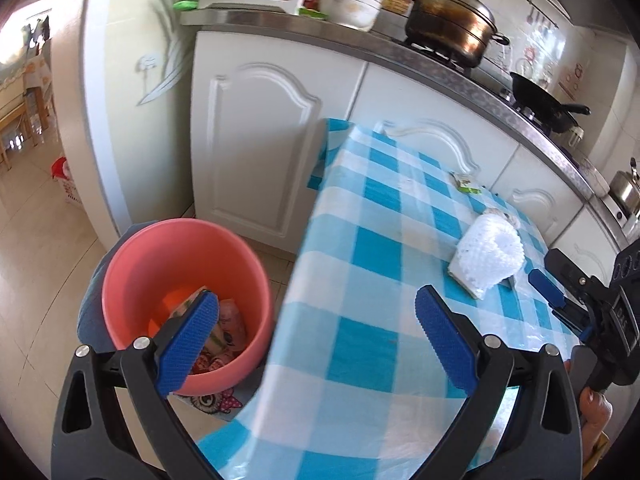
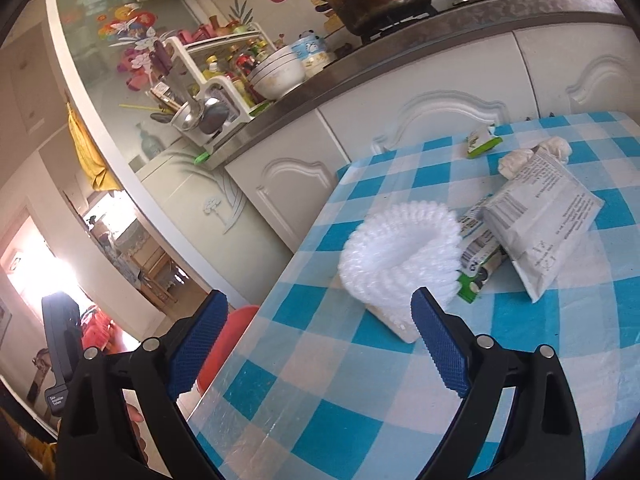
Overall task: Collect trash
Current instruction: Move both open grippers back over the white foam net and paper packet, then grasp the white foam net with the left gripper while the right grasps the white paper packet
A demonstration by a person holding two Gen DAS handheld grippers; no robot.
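The left tool (image 1: pixel 316 322) hangs with its blue pads spread wide and nothing between them, one pad over the pink bin (image 1: pixel 180 304), the other over the checked counter (image 1: pixel 372 264). The bin stands on the floor just beside the counter's edge, with wrappers (image 1: pixel 230 322) lying in its bottom. On the counter sit a white foam net (image 1: pixel 486 254) and, farther back, a small green packet (image 1: pixel 466 183). The right tool (image 1: pixel 560 300) shows at the right edge, near the net.

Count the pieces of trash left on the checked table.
5, maybe more hidden: white foam net nearest the table's front edge; green-and-white wrapper beside it; grey packet lying on that wrapper; crumpled tissue behind; small green carton at the far edge.
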